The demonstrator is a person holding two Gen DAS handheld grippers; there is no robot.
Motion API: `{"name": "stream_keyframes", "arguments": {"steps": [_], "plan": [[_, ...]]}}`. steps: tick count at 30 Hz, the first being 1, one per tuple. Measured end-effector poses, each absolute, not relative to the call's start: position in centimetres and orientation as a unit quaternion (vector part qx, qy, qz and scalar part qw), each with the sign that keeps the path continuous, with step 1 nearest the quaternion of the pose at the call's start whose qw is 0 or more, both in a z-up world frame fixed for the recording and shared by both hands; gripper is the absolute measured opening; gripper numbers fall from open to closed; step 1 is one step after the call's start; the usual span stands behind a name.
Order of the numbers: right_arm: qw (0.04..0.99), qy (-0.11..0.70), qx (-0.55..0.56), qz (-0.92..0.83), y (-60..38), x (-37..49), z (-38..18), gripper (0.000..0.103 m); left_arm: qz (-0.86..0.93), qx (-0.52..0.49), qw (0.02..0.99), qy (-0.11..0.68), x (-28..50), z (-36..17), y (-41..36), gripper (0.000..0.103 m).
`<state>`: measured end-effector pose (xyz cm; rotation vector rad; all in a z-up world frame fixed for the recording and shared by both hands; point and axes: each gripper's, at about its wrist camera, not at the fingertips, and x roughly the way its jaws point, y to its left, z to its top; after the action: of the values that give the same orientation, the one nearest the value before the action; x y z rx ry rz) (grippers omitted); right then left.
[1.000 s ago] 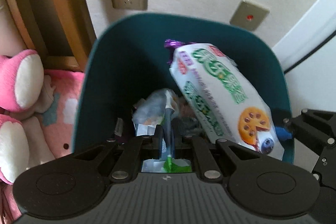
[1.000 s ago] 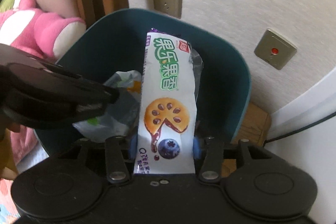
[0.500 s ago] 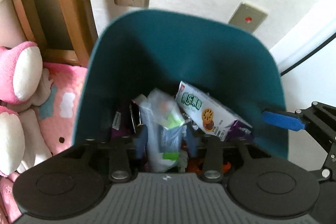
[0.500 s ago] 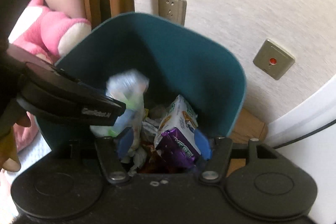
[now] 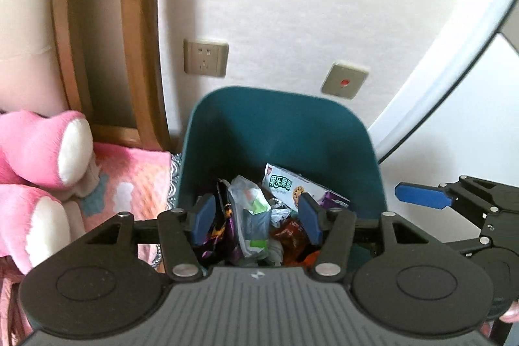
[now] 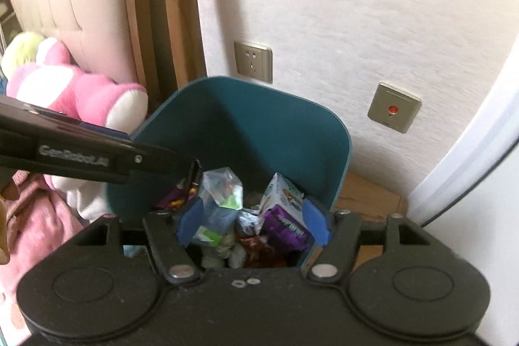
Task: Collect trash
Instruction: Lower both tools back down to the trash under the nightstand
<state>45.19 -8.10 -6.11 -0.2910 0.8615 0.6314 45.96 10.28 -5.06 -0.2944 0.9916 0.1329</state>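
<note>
A teal trash bin [image 5: 279, 132] stands against the wall and holds several wrappers. A white and purple cookie packet [image 5: 301, 187] lies inside at the right, and it also shows in the right wrist view [image 6: 282, 206]. A clear plastic bag with green print [image 5: 251, 209] lies in the middle of the pile [image 6: 220, 196]. My left gripper [image 5: 256, 219] is open and empty above the bin. My right gripper [image 6: 253, 222] is open and empty above the bin's near rim. One right fingertip [image 5: 421, 195] shows at the right of the left wrist view.
A pink plush toy [image 5: 39, 158] and a pink blanket [image 5: 129, 174] lie left of the bin. A wooden headboard post [image 5: 107, 38] stands behind them. A wall socket [image 5: 205, 57] and a switch plate [image 5: 344, 80] are on the wall. A white door frame [image 5: 454, 47] is at the right.
Both grippers opened and let go: the cookie packet and the plastic bag dropped into the bin. Both grippers have since drawn back and up from the bin.
</note>
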Motion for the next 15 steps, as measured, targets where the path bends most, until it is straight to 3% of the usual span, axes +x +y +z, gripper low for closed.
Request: {"name": "stream_keyframes", "arguments": {"steps": [3,6,11,15], "plan": [[0.858,0.399,-0.12,0.301,-8.6,43.1,-5.1,0.07,0.056,-0.129,0.877,0.459,43.4,-3.4,10.1,0.057],[0.864,0.387,-0.107,0.303,-8.8,40.8,-4.3,0.072,0.049,-0.118,0.887,0.444,40.6,-2.0,9.9,0.068],[0.875,0.37,-0.081,0.3,-9.3,36.4,-3.4,0.076,0.035,-0.11,0.897,0.427,35.9,-0.6,9.9,0.071],[0.88,0.363,-0.063,0.298,-9.4,32.6,-3.2,0.082,0.025,-0.107,0.901,0.419,32.0,-0.2,10.0,0.079]]}}
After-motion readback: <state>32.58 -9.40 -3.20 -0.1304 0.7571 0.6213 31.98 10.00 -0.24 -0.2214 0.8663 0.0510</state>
